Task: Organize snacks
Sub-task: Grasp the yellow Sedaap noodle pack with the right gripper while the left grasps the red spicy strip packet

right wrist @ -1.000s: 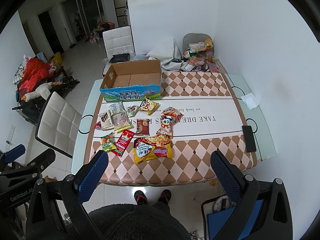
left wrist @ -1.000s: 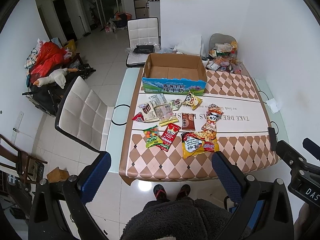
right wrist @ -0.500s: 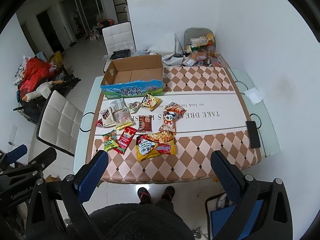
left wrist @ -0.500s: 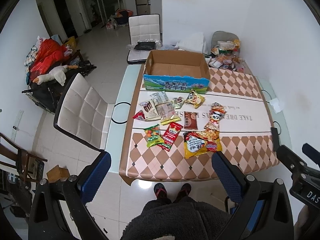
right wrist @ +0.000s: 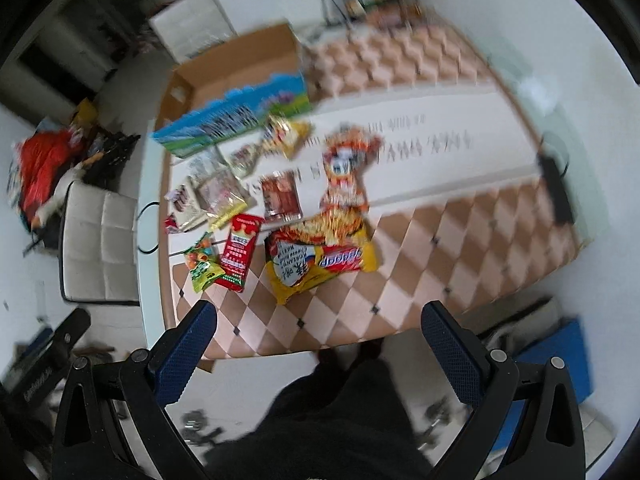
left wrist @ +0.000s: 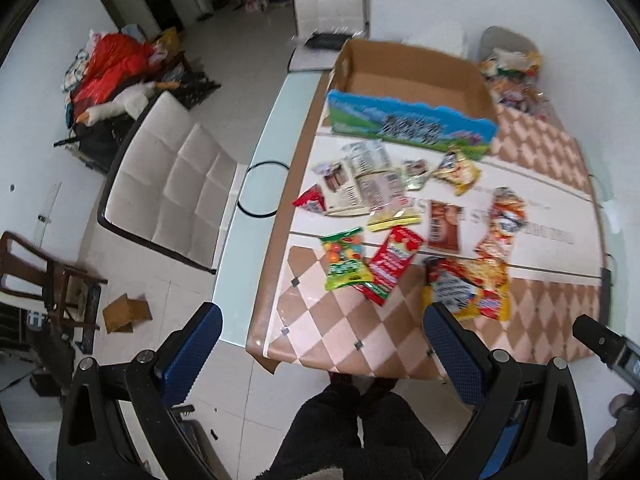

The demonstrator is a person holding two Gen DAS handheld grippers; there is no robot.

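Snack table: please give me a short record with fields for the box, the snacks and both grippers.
box: cardboard box, open top, nothing seen inside, at far side of table
snacks: packets lying loose on the table in front of the box; big yellow noodle bag nearest, green candy bag left of red packet
left gripper: open, holds nothing
right gripper: open, holds nothing

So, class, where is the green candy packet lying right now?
In the left wrist view, the green candy packet lies on the table's near left, touching the red packet.
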